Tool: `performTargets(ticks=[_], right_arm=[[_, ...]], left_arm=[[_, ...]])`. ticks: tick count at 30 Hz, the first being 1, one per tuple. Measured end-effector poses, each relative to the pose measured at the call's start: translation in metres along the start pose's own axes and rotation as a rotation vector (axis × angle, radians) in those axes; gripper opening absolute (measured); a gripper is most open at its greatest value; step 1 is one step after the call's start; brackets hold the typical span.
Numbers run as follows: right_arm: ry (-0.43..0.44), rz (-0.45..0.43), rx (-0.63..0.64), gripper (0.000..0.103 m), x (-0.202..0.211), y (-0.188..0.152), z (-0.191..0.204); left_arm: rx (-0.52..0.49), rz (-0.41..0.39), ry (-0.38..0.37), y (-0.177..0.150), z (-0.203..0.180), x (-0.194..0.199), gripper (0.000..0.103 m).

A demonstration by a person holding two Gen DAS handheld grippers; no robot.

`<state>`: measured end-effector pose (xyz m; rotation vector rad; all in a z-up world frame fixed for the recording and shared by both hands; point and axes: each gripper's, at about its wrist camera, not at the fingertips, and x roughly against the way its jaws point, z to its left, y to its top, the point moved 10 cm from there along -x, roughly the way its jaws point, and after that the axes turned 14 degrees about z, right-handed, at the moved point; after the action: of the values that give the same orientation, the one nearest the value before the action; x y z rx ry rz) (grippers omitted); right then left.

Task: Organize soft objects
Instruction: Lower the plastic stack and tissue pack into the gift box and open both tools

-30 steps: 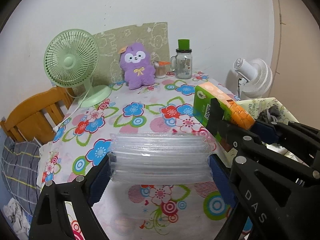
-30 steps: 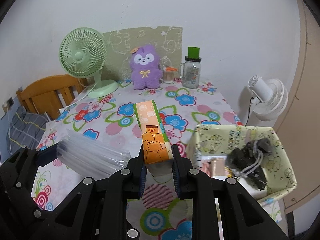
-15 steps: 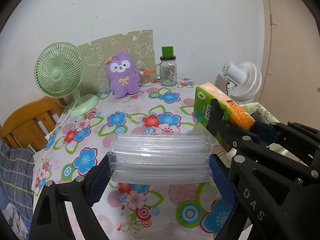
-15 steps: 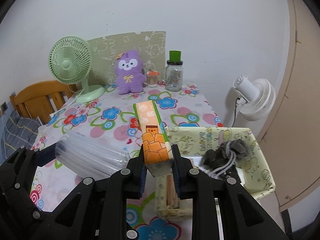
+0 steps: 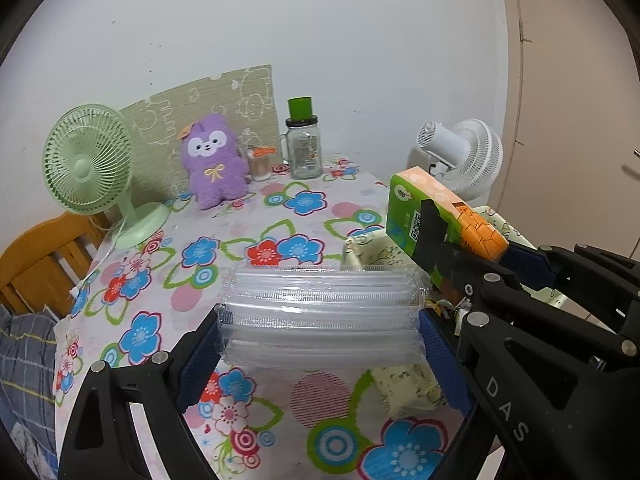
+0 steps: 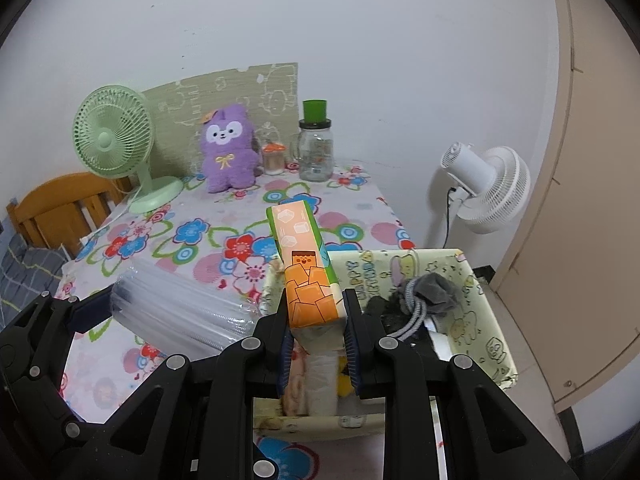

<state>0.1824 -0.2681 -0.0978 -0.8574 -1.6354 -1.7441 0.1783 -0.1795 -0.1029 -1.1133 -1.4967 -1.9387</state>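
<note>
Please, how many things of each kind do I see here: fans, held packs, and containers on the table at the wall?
Fans: 2, green, white
Held packs: 2, clear, orange
Containers: 2, jar, cup
Total: 6

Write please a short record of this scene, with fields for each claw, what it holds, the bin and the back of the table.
left claw: shut on clear plastic pack, held above the floral table
right claw: shut on orange tissue pack, over the fabric bin
bin contents: grey socks, other items unclear
table back: purple plush, green fan, glass jar
</note>
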Motion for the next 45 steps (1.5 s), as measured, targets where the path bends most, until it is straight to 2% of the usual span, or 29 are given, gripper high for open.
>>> performTargets(ticks=[23,32,35,37,39,45], right_arm=[[-0.059,0.024,-0.109,0.025,-0.019,-0.001,-0.075],[-0.081,0.038,-0.128,0.027,-0.026,-0.008,-0.088],[-0.087,0.044,-0.121,0.041,-0.026,-0.009,-0.087],[-0.073,0.034,-0.125,0.064,-0.024,-0.010,-0.084],[-0.076,0.009,-0.125,0.072,-0.019,-0.009,-0.083],[-0.080,-0.008,-0.112,0.075,-0.010,-0.012,-0.073]], left_arm=[[-0.125,0.019,-0.095,0.026,-0.071,-0.031,0.094],[-0.151,0.032,-0.157,0.025,-0.089,-0.042,0.103],[-0.167,0.030,-0.152,0.024,-0.091,-0.042,0.103],[-0.165,0.029,-0.148,0.024,-0.088,-0.041,0.103],[-0.164,0.030,-0.153,0.022,-0.087,-0.039,0.103],[-0.164,0.020,-0.147,0.018,-0.081,-0.031,0.103]])
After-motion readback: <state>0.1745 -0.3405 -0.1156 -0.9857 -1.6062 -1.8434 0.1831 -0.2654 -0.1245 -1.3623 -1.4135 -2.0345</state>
